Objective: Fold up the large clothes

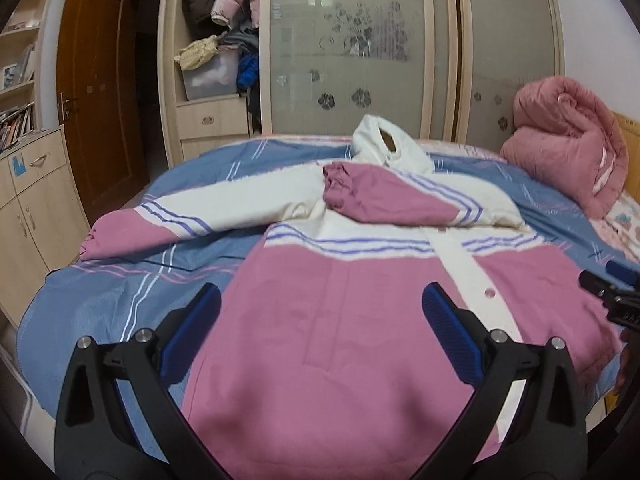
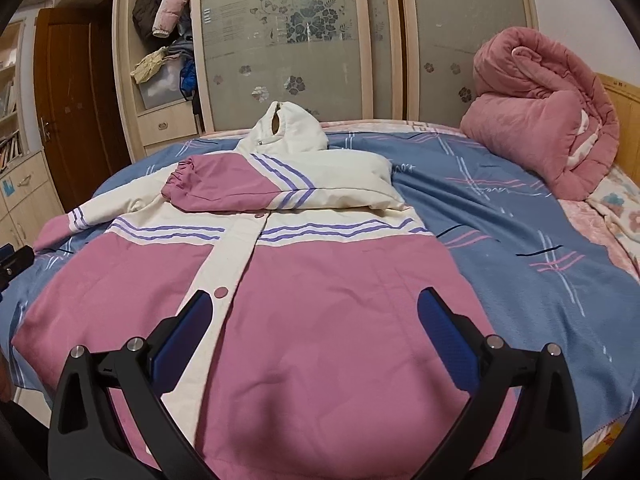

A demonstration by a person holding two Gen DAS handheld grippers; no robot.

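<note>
Soft even indoor light, faint shadows, mild blur throughout — heavy fisheye bending, dark vignetted corners.

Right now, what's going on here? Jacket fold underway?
Someone with two handheld grippers is folding a pink and white jacket spread on the bed. One sleeve is already folded across the chest; the other sleeve lies stretched out. The left gripper and right gripper are open over the hem, holding nothing.

Pink-and-white hooded jacket (image 2: 304,320) lies front-up, flat, one sleeve (image 2: 280,188) folded across chest.
</note>
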